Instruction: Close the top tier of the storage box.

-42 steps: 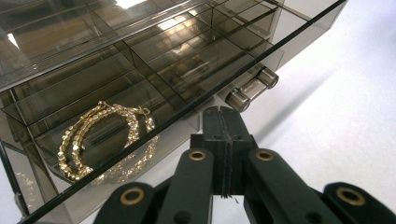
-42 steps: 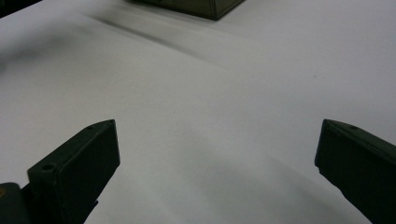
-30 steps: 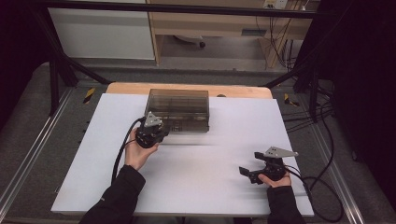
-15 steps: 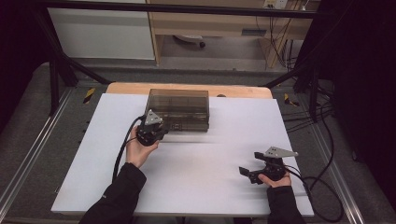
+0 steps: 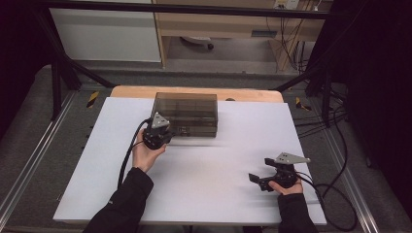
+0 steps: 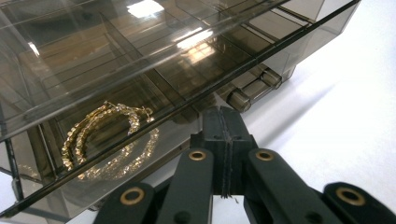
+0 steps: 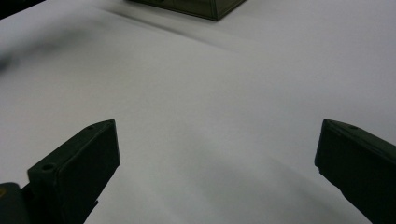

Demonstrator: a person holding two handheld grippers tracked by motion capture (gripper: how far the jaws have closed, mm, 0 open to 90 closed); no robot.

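Note:
A smoky see-through plastic organiser box [image 5: 187, 109] stands at the back middle of the white table top [image 5: 209, 165]. In the left gripper view, gold hoop earrings [image 6: 112, 140] lie in a low compartment of the box [image 6: 140, 56]. A small round drawer knob [image 6: 254, 88] sticks out just beyond my jaws. My left gripper [image 5: 170, 131] is at the box's front left corner, and in its own view [image 6: 223, 114] the jaws are pressed together with nothing between them. My right gripper [image 5: 257, 180] rests near the front right, and its own view [image 7: 217, 154] shows it open over bare white surface.
The white sheet covers a wooden table whose edge [image 5: 194, 91] shows behind the box. Cables [image 5: 330, 194] trail off the right side. A corner of the box [image 7: 205, 9] shows far off in the right gripper view. Metal rails [image 5: 29, 165] run along both sides.

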